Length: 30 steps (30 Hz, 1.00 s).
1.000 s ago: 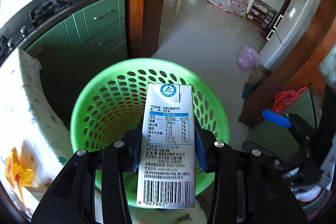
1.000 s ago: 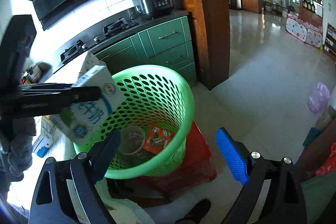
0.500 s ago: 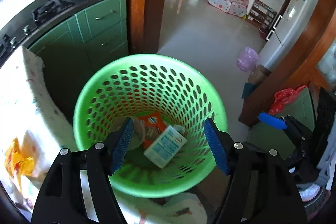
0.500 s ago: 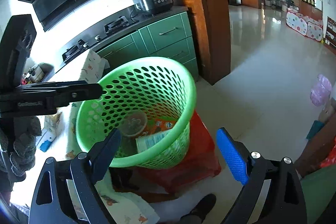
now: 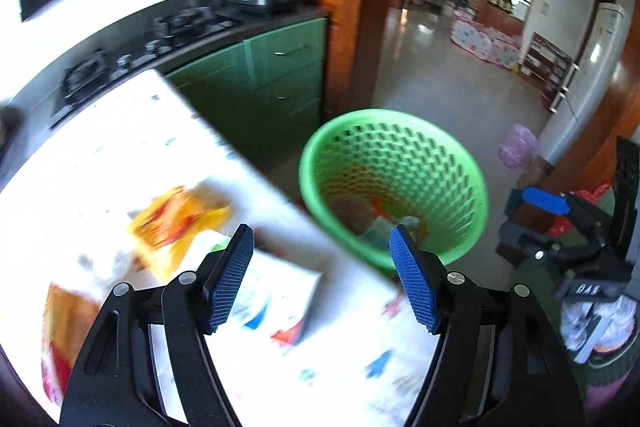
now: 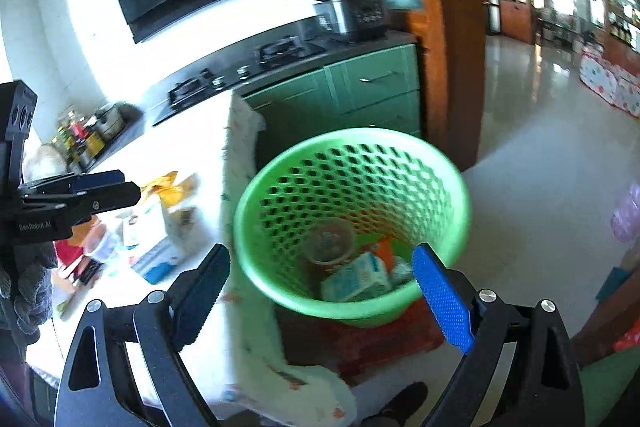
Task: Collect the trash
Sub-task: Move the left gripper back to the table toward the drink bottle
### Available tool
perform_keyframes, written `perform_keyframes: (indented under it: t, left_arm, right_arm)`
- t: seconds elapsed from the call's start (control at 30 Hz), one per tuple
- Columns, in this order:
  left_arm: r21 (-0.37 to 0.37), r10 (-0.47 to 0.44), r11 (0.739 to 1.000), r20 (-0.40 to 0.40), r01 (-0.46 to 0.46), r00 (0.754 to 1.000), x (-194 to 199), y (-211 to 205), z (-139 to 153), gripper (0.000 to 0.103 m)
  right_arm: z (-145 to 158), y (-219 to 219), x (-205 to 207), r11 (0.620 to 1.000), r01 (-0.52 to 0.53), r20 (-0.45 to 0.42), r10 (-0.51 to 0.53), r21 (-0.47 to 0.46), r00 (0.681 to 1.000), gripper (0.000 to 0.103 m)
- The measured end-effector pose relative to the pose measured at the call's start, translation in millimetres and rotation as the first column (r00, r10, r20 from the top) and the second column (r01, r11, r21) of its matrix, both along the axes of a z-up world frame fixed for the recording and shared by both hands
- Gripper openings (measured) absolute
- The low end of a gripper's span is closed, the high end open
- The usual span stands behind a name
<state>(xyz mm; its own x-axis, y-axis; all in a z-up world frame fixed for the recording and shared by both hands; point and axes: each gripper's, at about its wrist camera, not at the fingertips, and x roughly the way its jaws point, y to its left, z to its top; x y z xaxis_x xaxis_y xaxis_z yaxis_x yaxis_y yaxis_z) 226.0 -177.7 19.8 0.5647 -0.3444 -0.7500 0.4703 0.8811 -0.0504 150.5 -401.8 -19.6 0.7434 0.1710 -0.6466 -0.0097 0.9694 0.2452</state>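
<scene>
A green perforated basket stands beside the table on a red stool. Inside it lie a milk carton, a clear cup and an orange wrapper. My left gripper is open and empty above the table, over a white carton and near a yellow wrapper. My right gripper is open and empty, at the basket's near rim. The left gripper also shows at the left of the right wrist view.
The table has a white patterned cloth with more wrappers and cartons on it. Green cabinets and a stove counter stand behind. A rice cooker sits on the counter. A wooden door post is beyond the basket.
The left gripper let the milk carton fall into the basket, then swung left over the table. The right gripper stayed open and shifted slightly.
</scene>
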Motion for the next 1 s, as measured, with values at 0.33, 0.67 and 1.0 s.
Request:
perform_keyframes:
  t: [0.33, 0.67, 1.0]
  left_arm:
    - [0.032, 0.208, 0.977, 0.068, -0.21, 0.976, -12.2, 126.1, 13.2, 0.08]
    - [0.057, 0.308, 0.95, -0.014, -0.307, 0.951, 3.6, 212.6, -6.5, 0.082]
    - [0.069, 0.26, 0.965, -0.143, -0.252, 0.955, 27.7, 231.0, -39.9, 0.083]
  right_arm:
    - [18.7, 78.3, 12.3, 0.989, -0.149, 0.018, 0.149, -0.013, 0.989, 0.089]
    - [29.6, 156.9, 21.1, 0.956, -0.29, 0.016, 0.29, -0.042, 0.957, 0.089]
    - [27.8, 202.9, 31.2, 0.933, -0.356, -0.012, 0.356, -0.061, 0.935, 0.089]
